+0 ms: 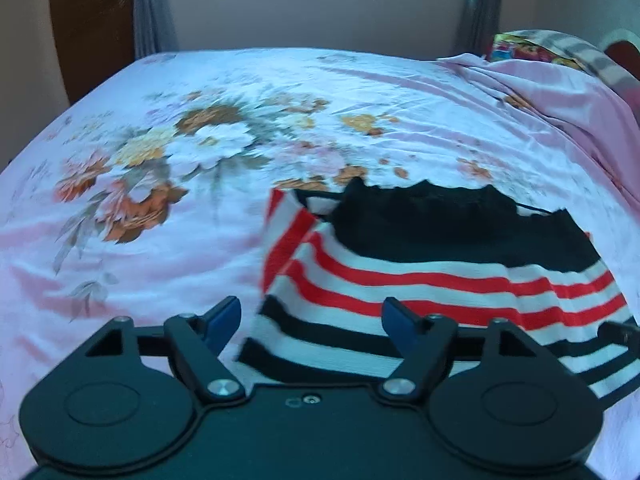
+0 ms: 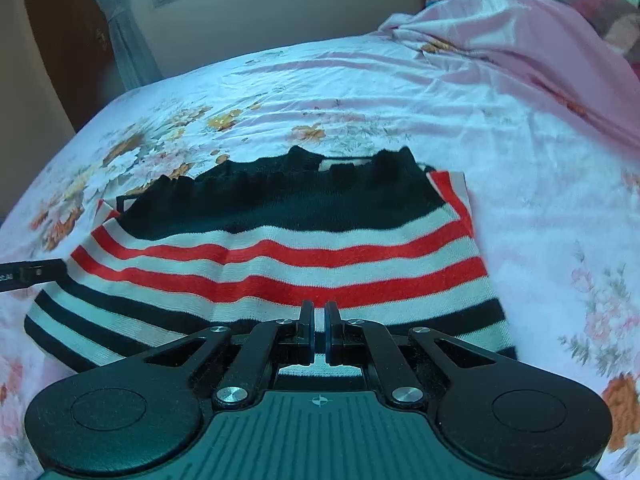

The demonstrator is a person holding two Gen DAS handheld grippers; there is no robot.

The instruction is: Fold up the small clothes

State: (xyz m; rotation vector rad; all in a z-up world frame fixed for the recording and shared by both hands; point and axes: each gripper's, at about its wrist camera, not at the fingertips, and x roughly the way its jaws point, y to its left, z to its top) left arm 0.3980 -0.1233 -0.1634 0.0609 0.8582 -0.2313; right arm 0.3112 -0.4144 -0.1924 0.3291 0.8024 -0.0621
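Observation:
A small knitted garment [image 1: 420, 276] with black, white and red stripes and a black top band lies on the floral bedsheet [image 1: 200, 140]. It also shows in the right wrist view [image 2: 280, 248], partly folded. My left gripper [image 1: 310, 316] is open, its blue-padded fingers astride the garment's near left corner. My right gripper [image 2: 319, 318] is shut on the garment's near striped hem, which shows between the fingers. The tip of the left gripper [image 2: 34, 272] shows at the left edge of the right wrist view.
A pink blanket [image 2: 520, 52] and a patterned pillow [image 1: 532, 50] are heaped at the right of the bed. A wall, a curtain [image 1: 152, 12] and a brown wooden door [image 1: 92, 20] stand beyond the far edge.

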